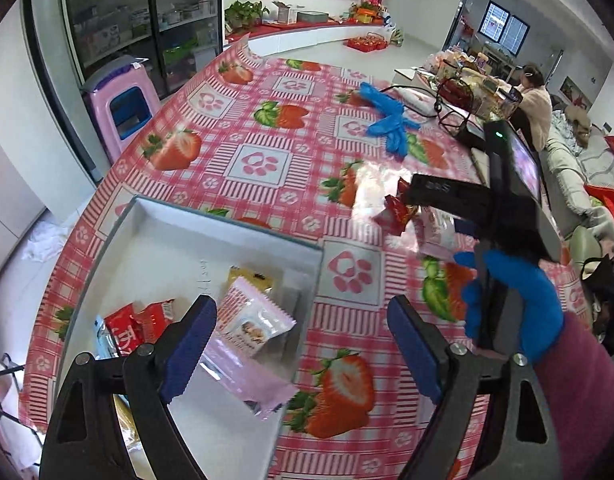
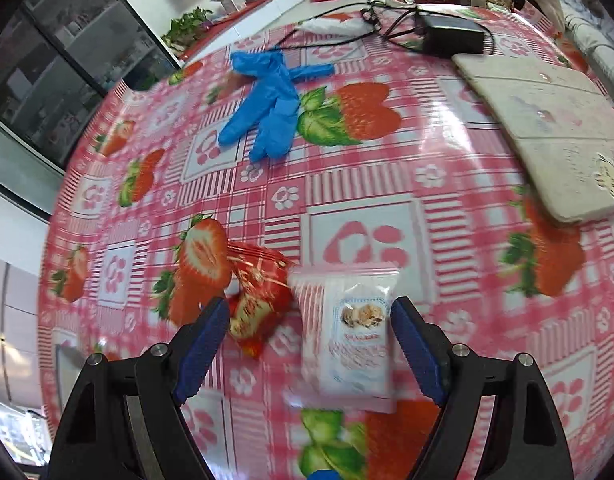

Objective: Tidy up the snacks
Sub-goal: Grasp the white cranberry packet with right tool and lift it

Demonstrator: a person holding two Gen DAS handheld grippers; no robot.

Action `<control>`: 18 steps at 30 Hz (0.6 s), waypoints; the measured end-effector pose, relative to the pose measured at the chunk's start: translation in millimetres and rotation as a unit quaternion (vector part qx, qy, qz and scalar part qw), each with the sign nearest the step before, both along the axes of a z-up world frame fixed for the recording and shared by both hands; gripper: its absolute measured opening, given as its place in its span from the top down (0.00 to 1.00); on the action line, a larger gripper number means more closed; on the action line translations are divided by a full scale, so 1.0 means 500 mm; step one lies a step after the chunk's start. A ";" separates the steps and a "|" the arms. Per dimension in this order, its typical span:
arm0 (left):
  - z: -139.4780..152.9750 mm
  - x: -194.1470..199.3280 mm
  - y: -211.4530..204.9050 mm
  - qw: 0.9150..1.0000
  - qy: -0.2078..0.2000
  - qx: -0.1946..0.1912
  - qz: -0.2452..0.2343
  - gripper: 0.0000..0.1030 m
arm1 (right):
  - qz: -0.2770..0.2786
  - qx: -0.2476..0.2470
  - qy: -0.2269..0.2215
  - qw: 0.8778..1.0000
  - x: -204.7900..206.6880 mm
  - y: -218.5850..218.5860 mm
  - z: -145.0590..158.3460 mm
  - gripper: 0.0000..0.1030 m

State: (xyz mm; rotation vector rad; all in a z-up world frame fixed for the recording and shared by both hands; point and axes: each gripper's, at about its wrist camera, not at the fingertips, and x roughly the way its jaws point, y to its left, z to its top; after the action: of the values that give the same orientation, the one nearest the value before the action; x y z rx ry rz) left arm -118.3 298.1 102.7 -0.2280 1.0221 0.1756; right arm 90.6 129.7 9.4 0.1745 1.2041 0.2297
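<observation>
A white open box (image 1: 227, 228) stands on the strawberry tablecloth and holds several snack packets: a pink-and-white one (image 1: 255, 316), a plain pink one (image 1: 247, 380), red ones (image 1: 139, 324) and a yellow one (image 1: 251, 276). My left gripper (image 1: 303, 348) is open and empty above the box's right edge. My right gripper (image 2: 311, 344) is open over the table, its jaws either side of a pink-and-white biscuit packet (image 2: 355, 328) and a red packet (image 2: 259, 300). The left wrist view shows the right gripper's body (image 1: 467, 196) over those packets (image 1: 403, 212).
Blue gloves (image 2: 267, 108) lie farther back on the table. A beige pad (image 2: 547, 128), a black adapter (image 2: 451, 36) and cables sit at the far right. A pink stool (image 1: 123, 108) stands beyond the table's left edge. A person sits in the background.
</observation>
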 end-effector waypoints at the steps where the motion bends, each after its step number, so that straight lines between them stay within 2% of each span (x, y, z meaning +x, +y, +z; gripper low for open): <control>1: -0.004 0.001 0.000 1.000 0.000 0.001 0.000 0.13 | 0.001 -0.013 -0.011 1.000 0.002 0.013 -0.001 0.15; 3: -0.009 0.000 0.004 1.000 0.001 0.002 0.000 0.13 | 0.012 -0.030 -0.025 0.999 0.007 0.037 -0.002 0.16; 5: -0.013 -0.002 0.003 1.000 0.002 0.000 -0.002 0.13 | 0.024 -0.051 -0.035 0.998 0.008 0.049 -0.002 0.27; 7: -0.016 -0.005 -0.001 1.000 0.001 -0.002 -0.003 0.13 | 0.041 -0.057 -0.045 0.997 -0.001 0.047 0.001 0.61; 11: -0.021 -0.012 -0.026 1.000 0.003 -0.007 -0.009 0.13 | 0.077 -0.048 -0.031 0.995 -0.036 0.018 0.003 0.61; 18: -0.055 -0.038 -0.107 0.999 0.015 0.010 -0.041 0.13 | 0.139 -0.031 -0.007 0.990 -0.190 -0.057 0.004 0.61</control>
State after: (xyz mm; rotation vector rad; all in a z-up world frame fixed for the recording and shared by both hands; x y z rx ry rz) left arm -137.2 244.4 75.0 -0.1650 1.0563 0.1143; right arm -4.5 101.5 11.2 -0.0505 1.2176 0.4367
